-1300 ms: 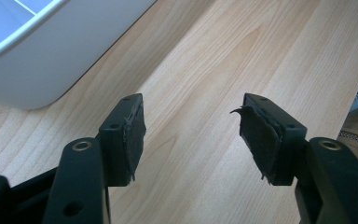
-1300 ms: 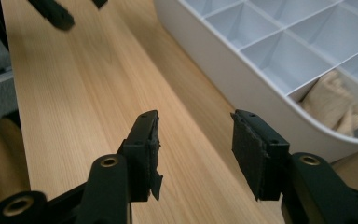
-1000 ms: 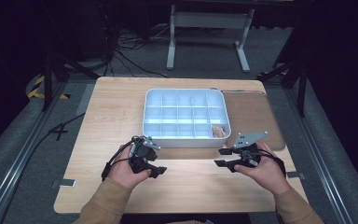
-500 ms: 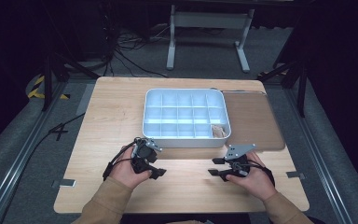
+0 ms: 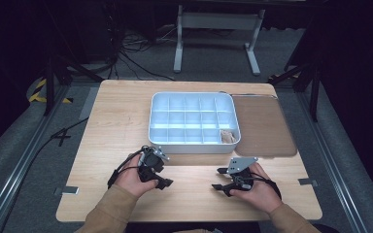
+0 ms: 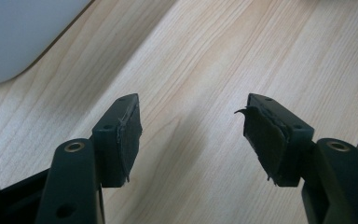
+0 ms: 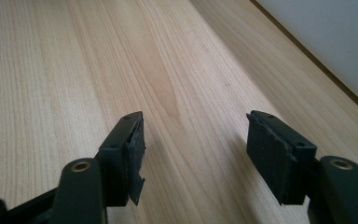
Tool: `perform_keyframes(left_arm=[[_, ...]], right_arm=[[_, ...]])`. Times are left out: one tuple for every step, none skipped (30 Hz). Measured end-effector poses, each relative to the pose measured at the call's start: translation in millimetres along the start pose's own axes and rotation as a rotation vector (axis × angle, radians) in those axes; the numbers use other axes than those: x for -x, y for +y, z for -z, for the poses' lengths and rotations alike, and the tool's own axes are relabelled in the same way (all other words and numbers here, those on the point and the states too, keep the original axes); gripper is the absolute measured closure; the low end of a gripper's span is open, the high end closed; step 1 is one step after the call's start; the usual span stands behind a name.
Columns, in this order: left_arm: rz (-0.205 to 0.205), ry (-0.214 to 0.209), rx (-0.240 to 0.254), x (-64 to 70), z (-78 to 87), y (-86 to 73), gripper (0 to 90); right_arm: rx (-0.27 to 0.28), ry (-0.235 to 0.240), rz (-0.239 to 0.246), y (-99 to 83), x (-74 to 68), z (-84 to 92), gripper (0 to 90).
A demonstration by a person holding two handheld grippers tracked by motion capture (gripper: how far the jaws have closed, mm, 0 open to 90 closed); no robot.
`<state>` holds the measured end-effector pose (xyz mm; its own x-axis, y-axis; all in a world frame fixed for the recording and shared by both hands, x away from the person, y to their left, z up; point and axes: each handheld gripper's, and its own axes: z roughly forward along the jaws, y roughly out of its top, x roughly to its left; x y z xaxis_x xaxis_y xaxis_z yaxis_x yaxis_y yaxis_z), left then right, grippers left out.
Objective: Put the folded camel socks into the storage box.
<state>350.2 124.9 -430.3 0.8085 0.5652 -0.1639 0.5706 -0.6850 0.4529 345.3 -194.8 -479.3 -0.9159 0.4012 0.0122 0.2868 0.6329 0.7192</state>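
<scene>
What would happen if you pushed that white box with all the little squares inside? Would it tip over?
The white box would probably slide, not tip: it is low, wide and flat on the table. It looks like thin plastic and is nearly empty, so likely light. The smooth wood may let it skid easily.
</scene>
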Motion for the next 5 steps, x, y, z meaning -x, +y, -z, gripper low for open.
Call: perform_keyframes(left_arm=[[0.001, 0.002, 0.000, -0.7, -0.2, -1.1, 37.1], [0.006, 0.004, 0.001, -1.0, -0.2, -2.1, 36.4], [0.007, 0.006, 0.002, -2.1, 0.0, -3.9, 36.2], [0.012, 0.006, 0.007, -2.5, -0.4, -5.5, 35.8], [0.016, 0.010, 0.006, -3.9, -0.7, -8.1, 35.4]], right_arm=[[-0.002, 0.000, 0.002, 0.5, -0.6, -0.2, 36.0], [0.000, -0.007, 0.010, 0.9, -0.9, -0.9, 34.9], [0.002, -0.011, 0.015, 1.2, -1.2, -1.2, 34.3], [0.003, -0.013, 0.014, 1.4, -1.7, -1.6, 33.4], [-0.001, -0.012, 0.003, 1.6, -2.2, -1.9, 33.2]])
